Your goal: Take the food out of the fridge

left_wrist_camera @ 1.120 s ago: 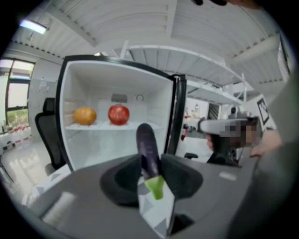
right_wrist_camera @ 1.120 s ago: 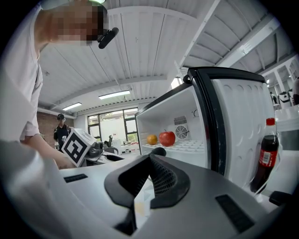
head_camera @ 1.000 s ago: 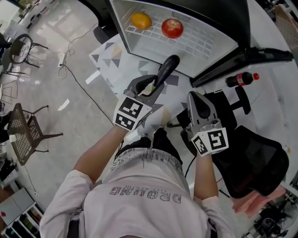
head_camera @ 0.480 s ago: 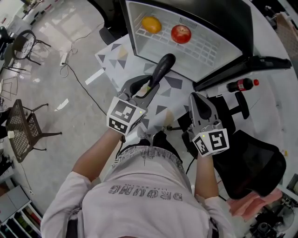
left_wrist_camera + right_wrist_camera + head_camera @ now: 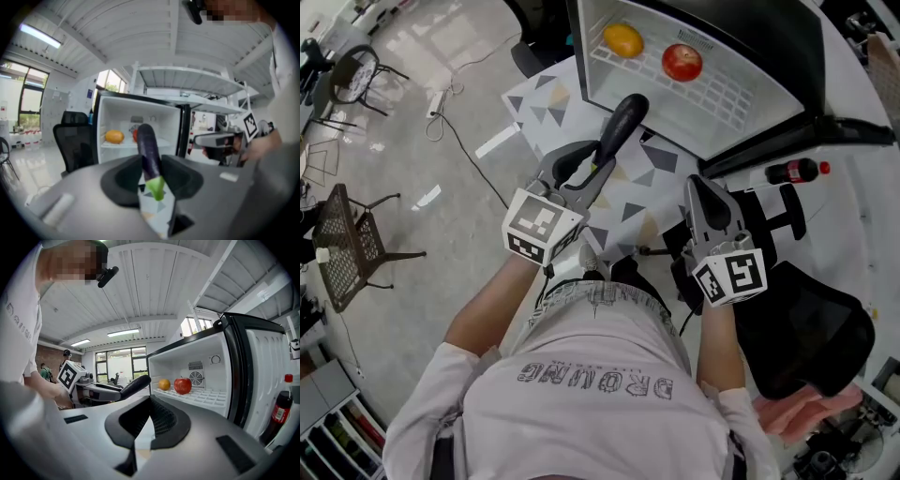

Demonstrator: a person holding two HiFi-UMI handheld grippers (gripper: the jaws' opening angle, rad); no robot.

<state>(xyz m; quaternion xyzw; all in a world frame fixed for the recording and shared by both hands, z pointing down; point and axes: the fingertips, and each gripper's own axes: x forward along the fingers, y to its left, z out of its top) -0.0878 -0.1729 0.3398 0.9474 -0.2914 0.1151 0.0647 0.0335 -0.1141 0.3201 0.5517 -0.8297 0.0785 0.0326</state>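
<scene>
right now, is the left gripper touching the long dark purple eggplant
Touching. The left gripper view shows the left gripper clamped on the green stem end of the eggplant, holding it in the air.

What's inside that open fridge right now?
An orange and a red apple sit on the white wire shelf. Anything below that shelf is hidden from every view.

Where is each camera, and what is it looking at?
Head view: on the person's head, looking down at the fridge, the left tongs, the right tongs and the person's shirt.
Left gripper view: on the left tongs, looking along the held eggplant into the fridge; the right tongs show at right.
Right gripper view: on the right tongs, facing the fridge; the left tongs and shirt show at left.
Shared: all show the orange.
</scene>
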